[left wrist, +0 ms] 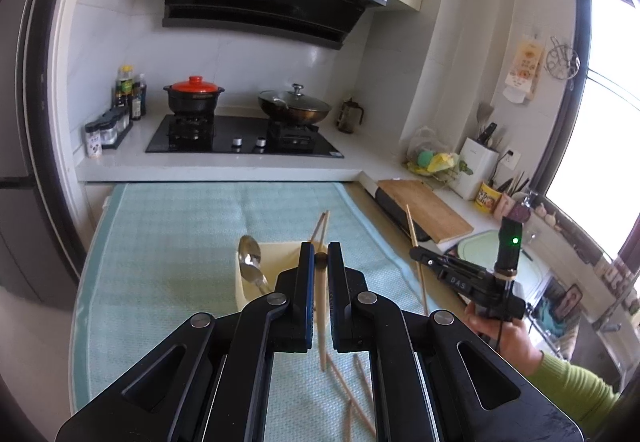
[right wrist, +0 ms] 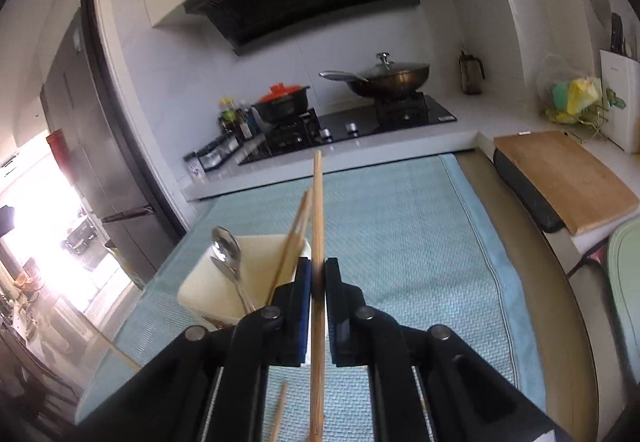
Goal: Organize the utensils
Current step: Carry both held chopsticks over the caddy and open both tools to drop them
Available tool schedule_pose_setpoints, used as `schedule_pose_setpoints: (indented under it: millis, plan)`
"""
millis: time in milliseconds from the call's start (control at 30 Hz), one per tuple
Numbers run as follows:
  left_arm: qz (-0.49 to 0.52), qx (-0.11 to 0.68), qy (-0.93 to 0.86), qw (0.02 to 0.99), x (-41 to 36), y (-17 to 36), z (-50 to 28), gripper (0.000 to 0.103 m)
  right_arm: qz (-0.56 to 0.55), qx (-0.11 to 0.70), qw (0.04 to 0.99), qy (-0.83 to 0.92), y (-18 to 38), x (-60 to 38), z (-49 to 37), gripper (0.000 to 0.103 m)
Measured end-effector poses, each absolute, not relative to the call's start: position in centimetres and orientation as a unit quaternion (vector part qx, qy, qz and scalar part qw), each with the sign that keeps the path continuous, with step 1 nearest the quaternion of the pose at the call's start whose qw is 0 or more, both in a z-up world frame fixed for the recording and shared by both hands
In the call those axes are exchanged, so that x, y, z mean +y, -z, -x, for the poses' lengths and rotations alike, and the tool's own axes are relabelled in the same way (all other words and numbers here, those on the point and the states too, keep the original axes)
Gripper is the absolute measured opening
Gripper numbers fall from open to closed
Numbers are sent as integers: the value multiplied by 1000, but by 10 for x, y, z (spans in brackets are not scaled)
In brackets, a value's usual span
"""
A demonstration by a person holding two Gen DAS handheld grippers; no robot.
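Left gripper (left wrist: 320,256) clamped a chopstick (left wrist: 321,322) end-on above the teal mat (left wrist: 168,234). Right gripper (right wrist: 318,274) was clenched on another chopstick (right wrist: 317,222), lifted clear. Cream holder (right wrist: 260,258) already held spoons (right wrist: 226,254) and chopsticks — loading step underway. Next move, likely: tip each stick upright over the holder's mouth, then release; loose chopsticks (left wrist: 352,390) remained on the bench.
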State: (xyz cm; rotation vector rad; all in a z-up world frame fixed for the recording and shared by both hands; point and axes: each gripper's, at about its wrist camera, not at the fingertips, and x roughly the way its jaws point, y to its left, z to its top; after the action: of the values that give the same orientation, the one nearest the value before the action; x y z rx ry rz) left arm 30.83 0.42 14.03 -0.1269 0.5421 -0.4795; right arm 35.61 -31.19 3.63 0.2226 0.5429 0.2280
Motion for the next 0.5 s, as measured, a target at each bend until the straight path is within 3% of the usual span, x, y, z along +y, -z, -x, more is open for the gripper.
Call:
schedule_pose_setpoints:
  millis: [500]
  plan:
    - [14, 217, 173, 961, -16, -188, -401, 4, -109, 165, 962, -190, -91, -241, -462, 7]
